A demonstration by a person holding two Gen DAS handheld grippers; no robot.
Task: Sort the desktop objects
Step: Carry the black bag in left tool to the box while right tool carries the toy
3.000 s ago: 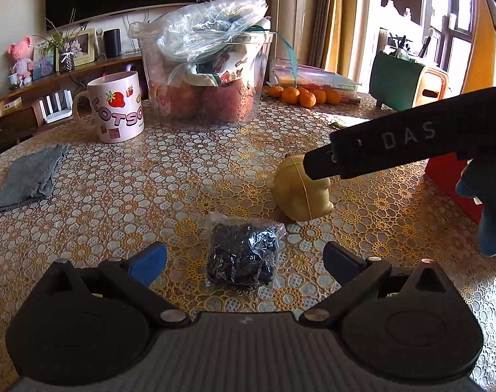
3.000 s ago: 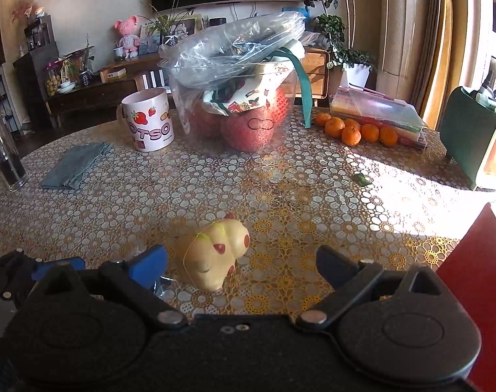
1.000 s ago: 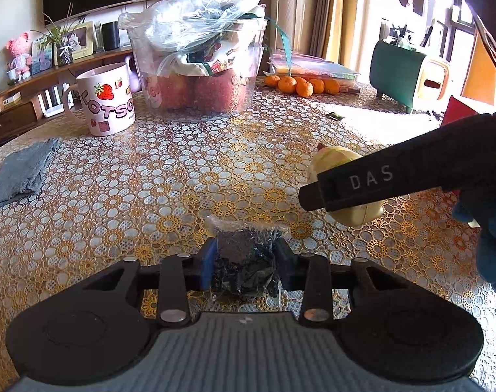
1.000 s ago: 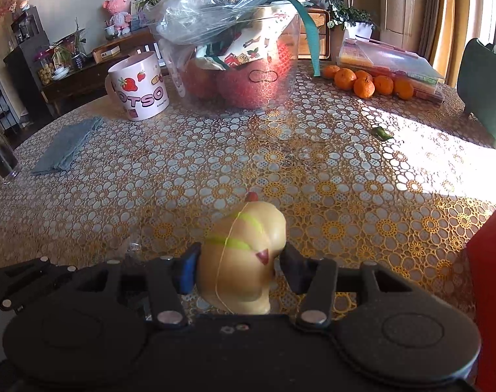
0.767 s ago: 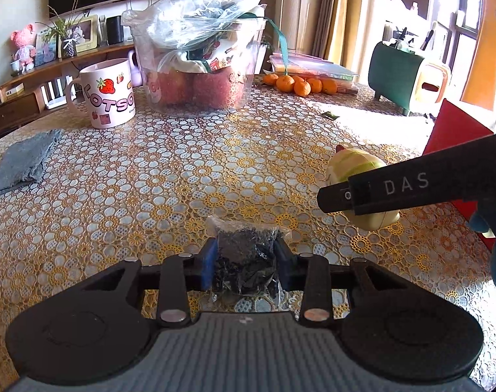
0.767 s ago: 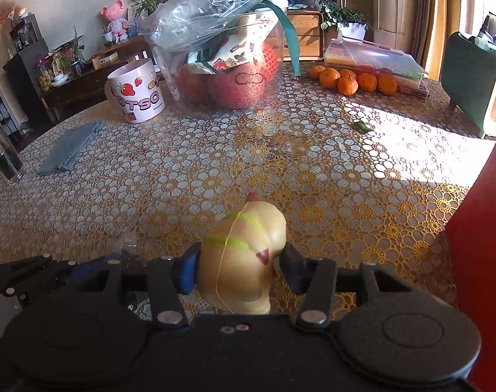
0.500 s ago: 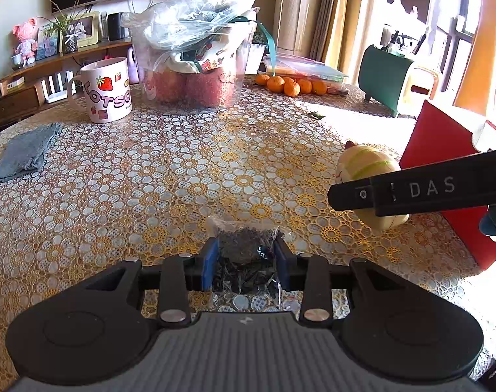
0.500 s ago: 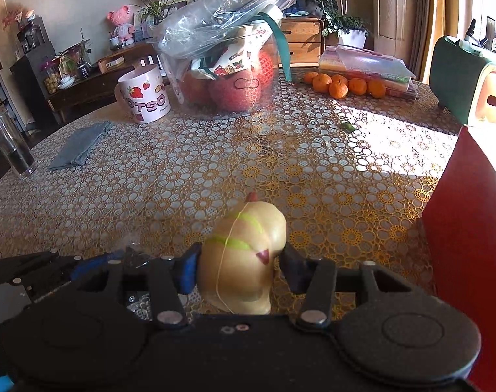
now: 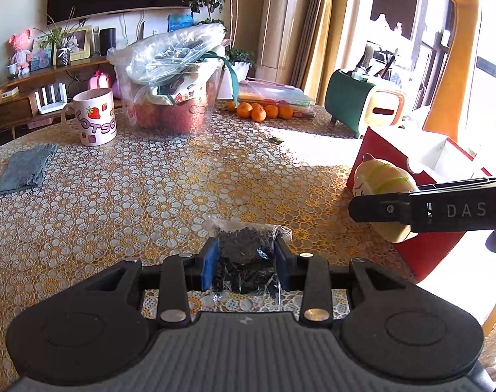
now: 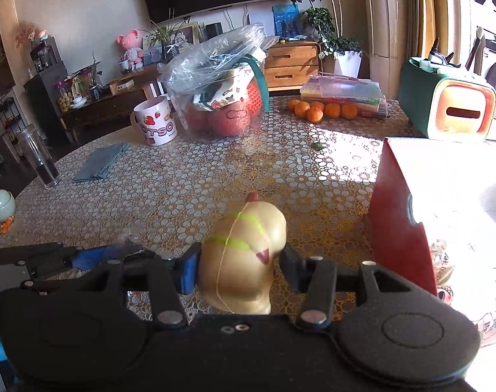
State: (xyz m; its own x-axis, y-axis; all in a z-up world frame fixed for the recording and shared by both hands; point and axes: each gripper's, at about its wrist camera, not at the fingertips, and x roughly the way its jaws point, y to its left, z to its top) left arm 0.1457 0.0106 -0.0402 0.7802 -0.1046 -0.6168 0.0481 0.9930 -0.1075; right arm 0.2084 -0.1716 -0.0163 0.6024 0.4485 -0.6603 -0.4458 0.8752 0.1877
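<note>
My left gripper (image 9: 246,266) is shut on a small clear bag of dark bits (image 9: 248,261), held above the patterned tablecloth (image 9: 150,196). My right gripper (image 10: 238,268) is shut on a pale yellow toy figure (image 10: 244,258) with green stripes; the same toy (image 9: 383,184) shows at the right of the left wrist view, beside the right gripper's black finger (image 9: 427,209). An open red box (image 9: 421,170) with a white inside stands at the right table edge, just past the toy. The left gripper's blue-padded finger (image 10: 94,256) shows at the lower left of the right wrist view.
A clear tub of red fruit under a plastic bag (image 9: 173,98), a strawberry mug (image 9: 94,117), a grey cloth (image 9: 25,170), several oranges (image 9: 257,111) beside a flat plastic case, and a green box (image 9: 359,104) stand at the far side. A glass tumbler (image 10: 39,160) stands left.
Both grippers rose off the table and moved right with the bag and the toy in them. The red box came closer into view on the right.
</note>
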